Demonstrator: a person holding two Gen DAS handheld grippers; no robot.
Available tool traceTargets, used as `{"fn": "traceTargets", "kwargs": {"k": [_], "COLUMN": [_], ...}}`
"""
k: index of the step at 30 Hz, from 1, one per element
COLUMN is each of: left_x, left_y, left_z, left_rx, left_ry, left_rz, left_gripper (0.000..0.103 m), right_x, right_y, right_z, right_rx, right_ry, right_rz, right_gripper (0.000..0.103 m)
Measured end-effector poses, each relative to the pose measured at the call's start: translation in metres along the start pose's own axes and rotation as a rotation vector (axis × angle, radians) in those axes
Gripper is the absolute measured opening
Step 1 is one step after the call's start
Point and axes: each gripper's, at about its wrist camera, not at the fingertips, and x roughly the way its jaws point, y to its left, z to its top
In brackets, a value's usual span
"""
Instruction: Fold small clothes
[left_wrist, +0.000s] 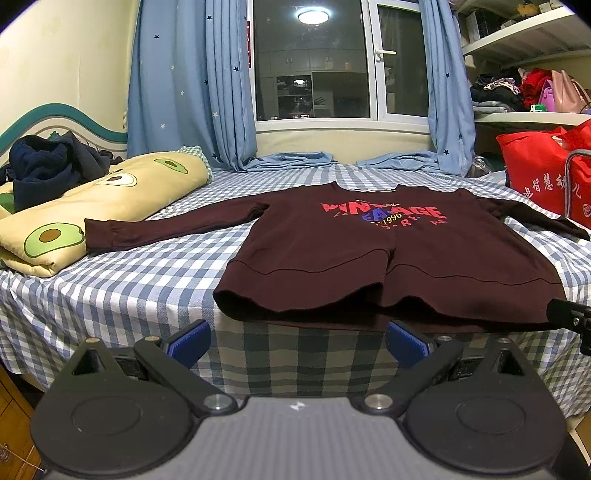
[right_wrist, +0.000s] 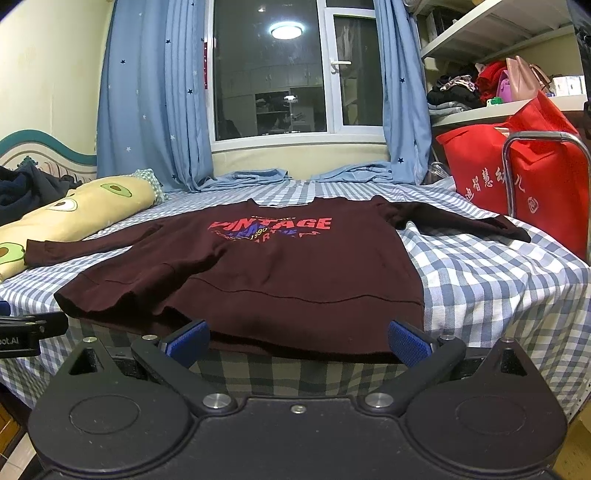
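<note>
The maroon long-sleeved sweatshirt with a red printed chest (left_wrist: 388, 258) lay flat and unfolded just ahead of both hand-held grippers, left (left_wrist: 297, 341) and right (right_wrist: 297, 339), each spread and empty; every fold remained, on the blue-checked bed (left_wrist: 122, 280)

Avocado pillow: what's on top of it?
A heap of dark navy clothing sits on the avocado pillow's far end; the maroon sweatshirt's cuff lies against its near edge. What's beneath the heap is hidden.
</note>
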Motion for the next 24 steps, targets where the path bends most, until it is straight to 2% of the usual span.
{"fn": "traceTargets", "kwargs": {"k": [24], "left_x": [0.0016], "left_y": [0.0020], "left_z": [-0.0015], "left_rx": [0.003], "left_ry": [0.000], "left_rz": [0.008], "left_gripper": [0.102], "right_x": [0.0007], "right_y": [0.0004], "right_z": [-0.0002], "right_rx": [0.000], "right_ry": [0.003], "right_rz": [-0.001], "right_gripper": [0.103]}}
